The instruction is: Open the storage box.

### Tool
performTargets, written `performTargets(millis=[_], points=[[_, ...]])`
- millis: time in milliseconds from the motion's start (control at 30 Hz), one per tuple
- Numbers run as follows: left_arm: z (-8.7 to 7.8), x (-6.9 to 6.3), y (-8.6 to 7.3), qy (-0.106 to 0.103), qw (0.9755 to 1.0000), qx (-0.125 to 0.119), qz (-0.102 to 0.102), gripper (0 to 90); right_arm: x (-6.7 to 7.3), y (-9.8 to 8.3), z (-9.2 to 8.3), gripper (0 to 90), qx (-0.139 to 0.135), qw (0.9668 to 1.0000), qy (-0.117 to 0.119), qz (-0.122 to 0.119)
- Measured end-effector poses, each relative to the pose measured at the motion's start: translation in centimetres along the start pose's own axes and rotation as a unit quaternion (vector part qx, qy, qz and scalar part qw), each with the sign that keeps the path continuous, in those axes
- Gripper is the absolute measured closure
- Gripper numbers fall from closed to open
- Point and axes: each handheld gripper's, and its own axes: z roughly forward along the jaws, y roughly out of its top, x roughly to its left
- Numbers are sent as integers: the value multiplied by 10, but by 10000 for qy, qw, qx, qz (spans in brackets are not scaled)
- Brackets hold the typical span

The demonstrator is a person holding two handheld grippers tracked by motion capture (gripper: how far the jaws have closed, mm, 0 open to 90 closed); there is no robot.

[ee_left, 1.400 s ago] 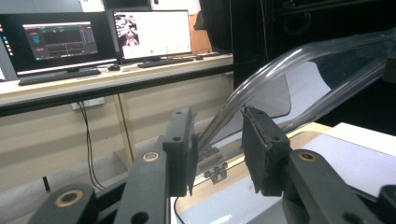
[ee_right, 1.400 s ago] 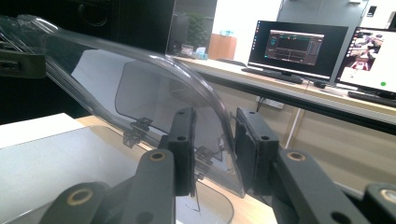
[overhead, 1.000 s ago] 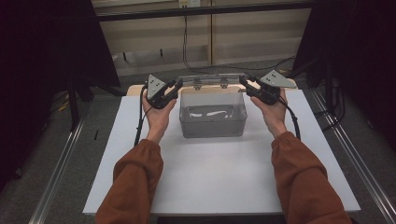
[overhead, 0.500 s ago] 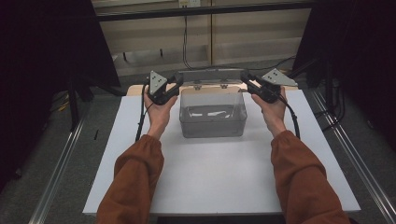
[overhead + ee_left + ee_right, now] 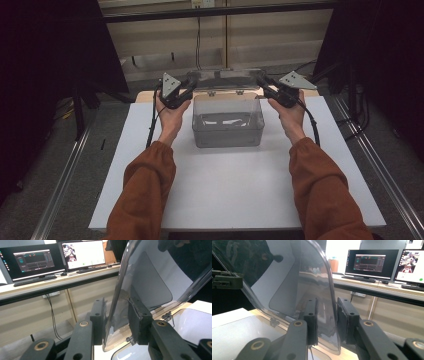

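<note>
From above, a clear box [image 5: 228, 122] sits on the far half of the white table [image 5: 240, 190], between the person's two hands, its long axis running left to right and its mouth facing up. Its clear lid [image 5: 227, 80] is swung open on the far edge, hinged there and standing up behind the box, long axis also left to right. The left gripper [image 5: 191, 84] has the lid's left end and the right gripper [image 5: 261, 84] its right end, each reaching in from its own side. In the left gripper view the lid [image 5: 150, 282] stands on edge between the two black jaws, its rounded corner low down and its pane rising up and to the right; the pads [image 5: 137, 320] sit close on either side of it, nipping its edge, and the jaws have just been closing a little. The box [image 5: 192, 325] lies lower right. In the right gripper view the lid [image 5: 294, 285] again stands upright, its curved edge between the pads [image 5: 312, 320], which clamp it at near-closed width, having just opened slightly. The box [image 5: 239, 332] lies lower left.
</note>
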Motion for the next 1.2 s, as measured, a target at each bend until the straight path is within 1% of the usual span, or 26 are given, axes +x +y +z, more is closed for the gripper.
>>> performTargets(millis=[33, 100, 133, 167, 200, 233, 400, 467, 567, 600, 733, 933, 1000, 1067, 1200], points=[[2, -1, 0, -37, 10000, 4, -92, 677, -1, -1, 2, 701, 21, 10000, -16, 0], [3, -1, 0, -33, 9999, -1, -110, 677, -2, -2, 3, 695, 46, 10000, -21, -15], [3, -2, 1, -47, 9999, 17, -113, 678, -3, -4, 4, 695, 151, 9998, -63, -115], [3, -2, 1, -64, 9999, 40, -75, 678, -3, -4, 4, 695, 151, 9998, -63, -115], [4, 0, 1, -51, 10000, 51, -48, 689, -5, -7, 7, 697, 210, 9997, -47, -65], [4, 1, 0, -34, 10000, 61, -54, 695, -5, -8, 8, 695, 227, 9997, -41, -72], [6, 2, 0, -57, 9999, 41, -117, 700, -7, -11, 12, 704, 246, 9997, -59, -14], [7, 3, 0, -61, 9999, 49, -129, 701, -9, -14, 15, 698, 342, 9994, -89, 1], [7, 4, 1, -47, 9999, 63, -91, 704, -10, -16, 18, 692, 411, 9991, -107, -17], [7, 4, 1, -40, 9999, 69, -79, 706, -10, -21, 21, 693, 449, 9989, -91, 36], [7, 4, 1, -46, 9999, 86, -78, 709, -10, -25, 26, 706, 433, 9990, -119, 80], [10, 6, 1, -19, 9999, 113, -81, 717, -14, -30, 28, 718, 487, 9985, -191, 137], [12, 7, -1, -4, 9998, 149, -123, 718, -15, -31, 29, 715, 538, 9982, -192, 154], [13, 7, -2, -16, 9998, 157, -126, 719, -14, -32, 32, 713, 611, 9979, -174, 93], [15, 9, -5, -40, 9997, 154, -199, 720, -12, -31, 36, 693, 578, 9981, -157, 115]])
